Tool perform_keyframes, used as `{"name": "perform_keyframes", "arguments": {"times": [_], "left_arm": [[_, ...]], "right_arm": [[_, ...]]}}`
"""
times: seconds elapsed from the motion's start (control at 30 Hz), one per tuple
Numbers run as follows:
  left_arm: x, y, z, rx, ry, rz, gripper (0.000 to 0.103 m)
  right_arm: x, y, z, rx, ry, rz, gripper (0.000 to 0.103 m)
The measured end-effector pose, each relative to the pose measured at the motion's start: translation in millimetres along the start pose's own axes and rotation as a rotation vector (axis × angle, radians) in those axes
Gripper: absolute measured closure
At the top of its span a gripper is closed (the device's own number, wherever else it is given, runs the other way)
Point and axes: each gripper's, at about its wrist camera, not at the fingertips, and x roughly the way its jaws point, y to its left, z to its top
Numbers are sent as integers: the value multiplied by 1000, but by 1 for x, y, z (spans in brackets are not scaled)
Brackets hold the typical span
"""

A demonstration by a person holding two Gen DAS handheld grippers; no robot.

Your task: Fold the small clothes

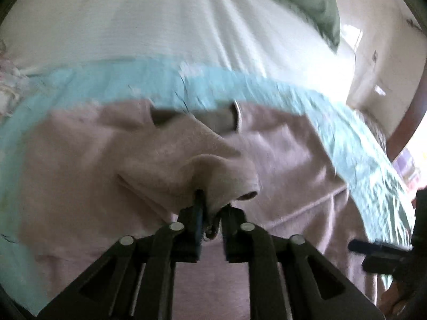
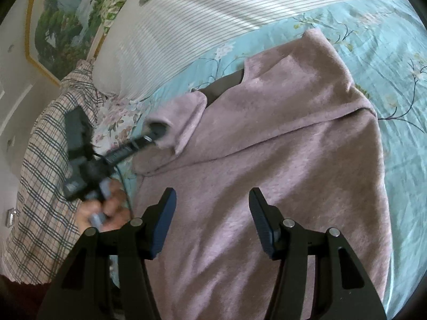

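Observation:
A pink fleece sweater [image 2: 267, 146] lies spread on a turquoise floral bedsheet [image 2: 387, 53]. My left gripper [image 1: 212, 213] is shut on the cuff of the sweater's sleeve [image 1: 202, 165] and holds it lifted over the sweater's body. In the right wrist view the left gripper [image 2: 149, 138] shows at the left, pinching the sleeve cuff [image 2: 173, 122]. My right gripper [image 2: 212, 224] is open and empty above the sweater's lower body. A dark collar opening [image 2: 224, 85] shows near the sweater's neck.
A white striped cover [image 2: 200, 21] lies beyond the sheet. A plaid cloth [image 2: 45, 173] hangs at the left. A framed landscape picture [image 2: 64, 26] is on the wall. A green pillow [image 1: 301, 0] sits at the far end.

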Motion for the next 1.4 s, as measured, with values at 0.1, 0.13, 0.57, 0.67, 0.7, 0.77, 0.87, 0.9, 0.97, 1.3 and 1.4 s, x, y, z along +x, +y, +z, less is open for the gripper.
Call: {"name": "perform_keyframes", "arguments": {"times": [0.1, 0.13, 0.57, 0.67, 0.7, 0.77, 0.87, 0.9, 0.97, 1.3, 1.4], "left_arm": [[0, -2, -13, 6, 17, 8, 60], [-7, 1, -17, 2, 7, 16, 49], [-76, 103, -64, -159, -31, 245, 46], [-72, 132, -67, -245, -16, 264, 46], [-71, 137, -67, -257, -12, 267, 46], [-65, 143, -65, -266, 3, 274, 46], [-51, 147, -63, -265, 40, 287, 46], [-48, 147, -63, -265, 47, 291, 46], [-44, 148, -62, -257, 47, 298, 46], [-36, 152, -51, -272, 39, 310, 46], [-36, 159, -49, -322, 22, 343, 47]], "right_arm": [[1, -5, 6, 24, -12, 9, 45], [1, -6, 9, 32, -16, 16, 45], [77, 15, 48, 49, 52, 73, 45], [103, 16, 54, 78, 68, 26, 45], [114, 14, 57, 96, 70, 6, 45], [127, 11, 59, 113, 83, 11, 45], [146, 9, 61, 113, 115, 26, 76], [144, 8, 63, 115, 114, 40, 97], [128, 9, 67, 89, 70, 46, 97], [-3, -56, 121, 39, -159, -204, 98], [-8, -81, 123, 65, -147, -255, 98]]}}
